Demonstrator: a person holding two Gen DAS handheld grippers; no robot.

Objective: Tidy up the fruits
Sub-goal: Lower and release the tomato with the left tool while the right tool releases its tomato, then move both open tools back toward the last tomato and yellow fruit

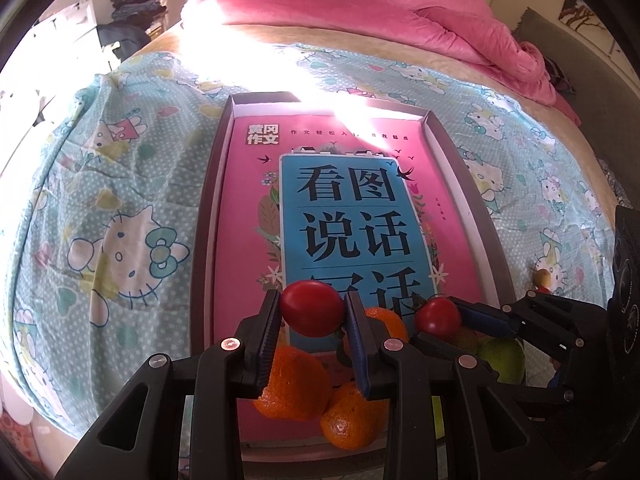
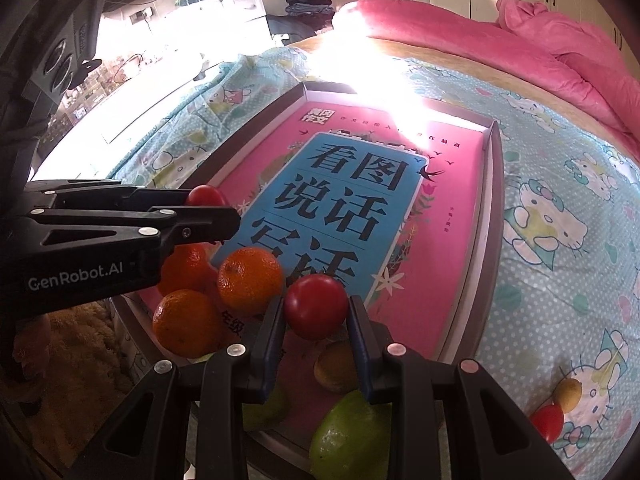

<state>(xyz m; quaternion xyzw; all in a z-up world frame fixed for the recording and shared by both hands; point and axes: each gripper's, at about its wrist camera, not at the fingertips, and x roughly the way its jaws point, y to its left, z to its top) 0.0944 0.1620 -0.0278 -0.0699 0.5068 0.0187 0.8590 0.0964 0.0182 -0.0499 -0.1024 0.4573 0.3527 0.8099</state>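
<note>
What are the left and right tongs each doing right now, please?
Left tongs: closed on a red tomato.
Right tongs: closed on another red tomato.

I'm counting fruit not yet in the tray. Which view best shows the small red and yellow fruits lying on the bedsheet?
The right wrist view: the red fruit and yellow fruit lie in plain sight on the bedsheet, outside the tray. The left wrist view shows only a sliver of them beside the right gripper.
</note>
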